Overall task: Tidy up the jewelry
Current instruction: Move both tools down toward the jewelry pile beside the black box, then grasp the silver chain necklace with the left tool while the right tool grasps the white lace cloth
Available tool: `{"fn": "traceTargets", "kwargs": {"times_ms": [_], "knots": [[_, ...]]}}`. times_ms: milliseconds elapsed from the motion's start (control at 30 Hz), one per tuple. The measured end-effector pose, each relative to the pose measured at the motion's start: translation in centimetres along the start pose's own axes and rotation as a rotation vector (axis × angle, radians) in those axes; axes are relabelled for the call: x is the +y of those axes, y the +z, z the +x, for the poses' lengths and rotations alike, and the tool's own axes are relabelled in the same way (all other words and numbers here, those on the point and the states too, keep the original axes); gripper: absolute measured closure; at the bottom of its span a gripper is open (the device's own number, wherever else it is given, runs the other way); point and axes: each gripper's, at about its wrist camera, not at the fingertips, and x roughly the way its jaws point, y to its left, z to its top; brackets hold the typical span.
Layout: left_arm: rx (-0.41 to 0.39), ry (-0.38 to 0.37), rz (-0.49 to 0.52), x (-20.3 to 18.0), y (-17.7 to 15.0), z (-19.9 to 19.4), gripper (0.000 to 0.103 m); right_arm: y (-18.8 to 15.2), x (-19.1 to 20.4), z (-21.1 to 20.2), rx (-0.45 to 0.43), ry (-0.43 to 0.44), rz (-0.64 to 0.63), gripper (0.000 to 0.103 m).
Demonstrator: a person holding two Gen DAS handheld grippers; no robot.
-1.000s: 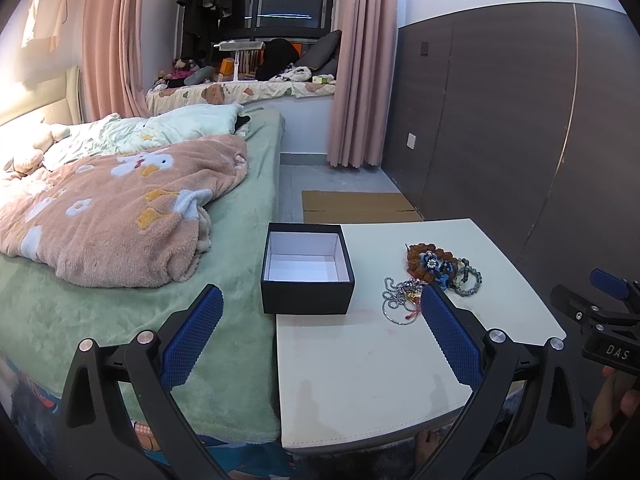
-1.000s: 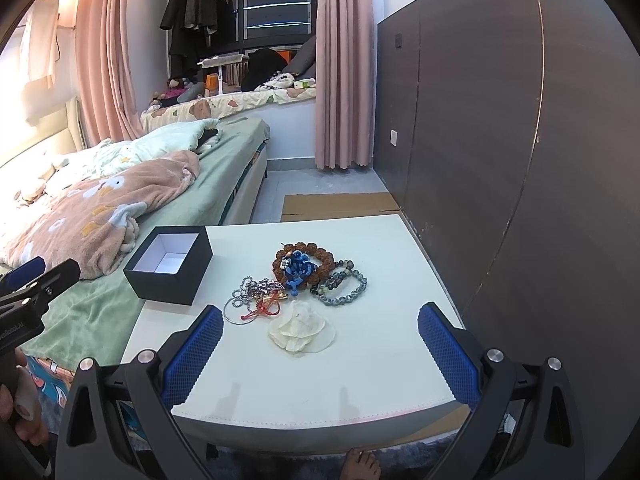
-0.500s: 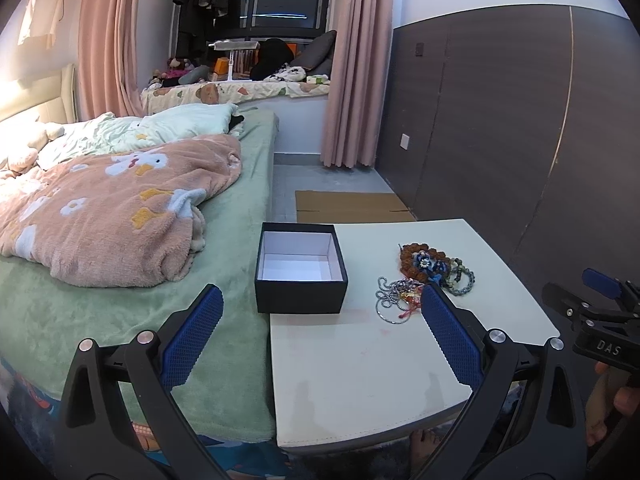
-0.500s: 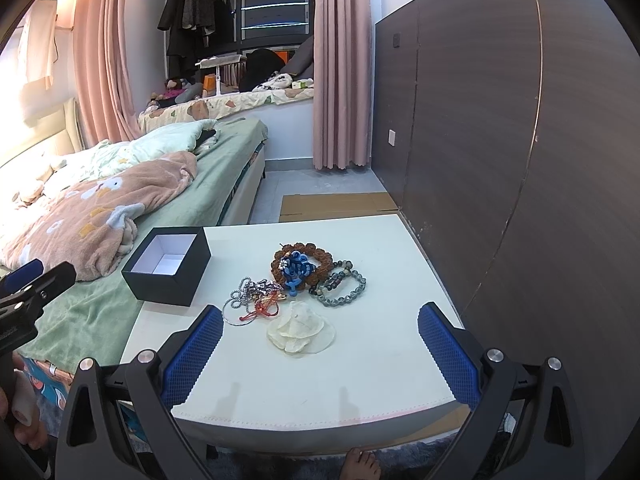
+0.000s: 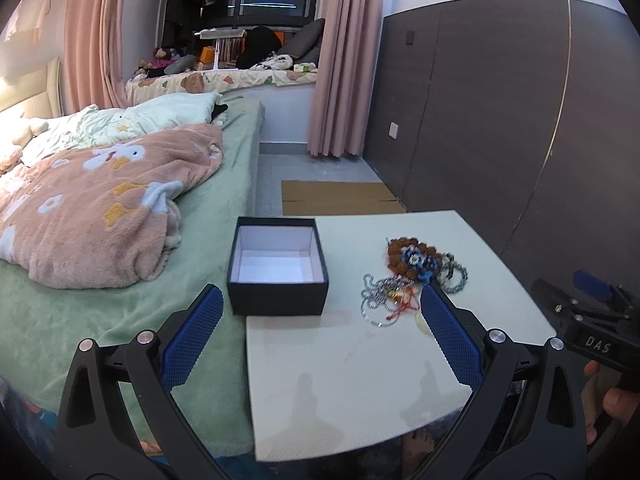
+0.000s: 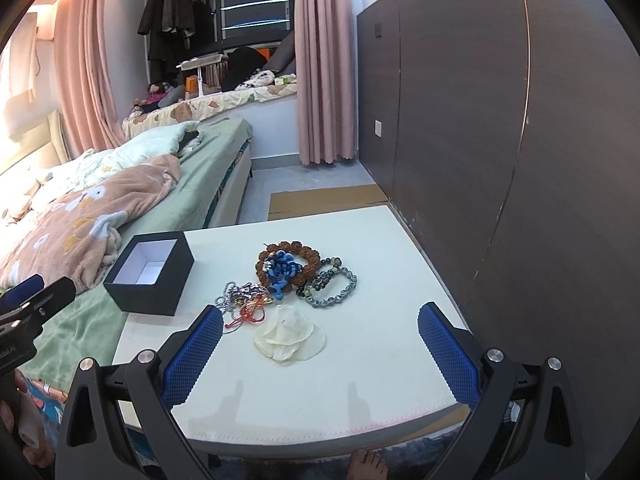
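So, notes by item:
Left hand-held gripper: jaws spread wide, nothing between them; hangs over the near edge of the worktop, pads either side of the gap between box and jewelry.
Right hand-held gripper: jaws likewise wide apart and empty; hangs above the near edge, with the pile just ahead of it.
Box: black, white inside, lid off, nothing in it; ahead and left of the right hand-held gripper, at the worktop's left edge next to the bed. Judged: left open as the place for the pieces.
Jewelry pile: brown bead bracelet with a blue knot lying on it; grey bead bracelet touching its right side; silver chain tangled with red cord, nearest the box.
Shell piece: pale, flat, closest to the right hand-held gripper, just ahead between its pads.
Obstructions: none over the box; pieces overlap, so judged risk that lifting one drags its neighbour.
Surroundings: dark wall panel beyond the right pad; cardboard on the floor beyond the worktop; bare foot under the near edge.
Progress: judged not started.
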Motion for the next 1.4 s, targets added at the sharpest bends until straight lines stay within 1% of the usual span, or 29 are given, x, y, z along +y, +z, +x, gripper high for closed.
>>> {"fn": "traceTargets", "kwargs": {"times_ms": [200, 333, 433, 500, 533, 600, 633, 700, 733, 767, 900, 967, 1033, 1167, 1200, 1233, 1267, 1367, 1400], "knots": [[0.023, -0.037, -0.002, -1.2, 1.5, 1.4, 0.004, 1.1, -2.4, 1.7, 0.021, 0.011, 0.097, 0.008], [0.033, -0.058, 0.023, -2.5, 2.4, 2.6, 0.004, 1.6, -3.4, 2.9, 0.048, 0.015, 0.122, 0.008], [0.045, -0.073, 0.023, -3.2, 3.0, 3.6, 0.005, 1.9, -3.9, 3.5, 0.064, 0.025, 0.124, 0.008], [0.063, -0.087, 0.013, -3.7, 3.5, 4.7, 0.01, 2.1, -4.5, 4.1, 0.076, 0.031, 0.135, 0.008], [0.075, -0.094, 0.007, -3.8, 3.6, 5.1, 0.016, 2.1, -4.8, 4.2, 0.081, 0.033, 0.141, 0.009], [0.106, -0.111, -0.01, -4.0, 3.9, 6.4, 0.023, 2.3, -5.7, 4.8, 0.097, 0.036, 0.159, 0.009], [0.121, -0.124, -0.021, -4.2, 4.0, 7.0, 0.028, 2.3, -6.2, 5.2, 0.102, 0.036, 0.171, 0.01], [0.146, -0.142, -0.029, -4.6, 4.1, 8.1, 0.033, 2.4, -7.1, 5.8, 0.116, 0.039, 0.188, 0.013], [0.157, -0.15, -0.027, -4.9, 4.2, 8.6, 0.036, 2.5, -7.4, 6.2, 0.126, 0.042, 0.198, 0.017], [0.17, -0.157, -0.022, -5.2, 4.2, 9.2, 0.038, 2.5, -7.9, 6.7, 0.141, 0.05, 0.212, 0.019], [0.217, -0.175, -0.004, -6.2, 4.0, 11.1, 0.043, 2.5, -8.7, 8.3, 0.186, 0.083, 0.248, 0.022], [0.251, -0.184, -0.007, -6.4, 3.6, 12.2, 0.048, 2.5, -8.6, 9.0, 0.209, 0.101, 0.252, 0.027], [0.276, -0.187, -0.009, -6.4, 3.2, 13.3, 0.052, 2.5, -8.6, 9.6, 0.224, 0.107, 0.254, 0.028], [0.324, -0.191, -0.013, -6.4, 2.4, 15.5, 0.054, 2.5, -8.4, 10.7, 0.254, 0.108, 0.263, 0.031], [0.339, -0.199, -0.018, -6.4, 2.1, 16.1, 0.054, 2.5, -8.5, 11.0, 0.258, 0.113, 0.273, 0.032], [0.352, -0.204, -0.019, -6.5, 1.9, 16.6, 0.055, 2.5, -8.6, 11.1, 0.26, 0.116, 0.285, 0.036], [0.364, -0.203, -0.018, -6.5, 1.7, 17.0, 0.058, 2.5, -8.8, 11.3, 0.264, 0.116, 0.301, 0.038], [0.4, -0.196, -0.005, -6.9, 1.0, 18.4, 0.059, 2.4, -8.9, 12.2, 0.29, 0.119, 0.326, 0.043], [0.407, -0.191, 0.001, -6.9, 0.8, 18.7, 0.059, 2.4, -8.8, 12.5, 0.297, 0.125, 0.325, 0.043]]}}
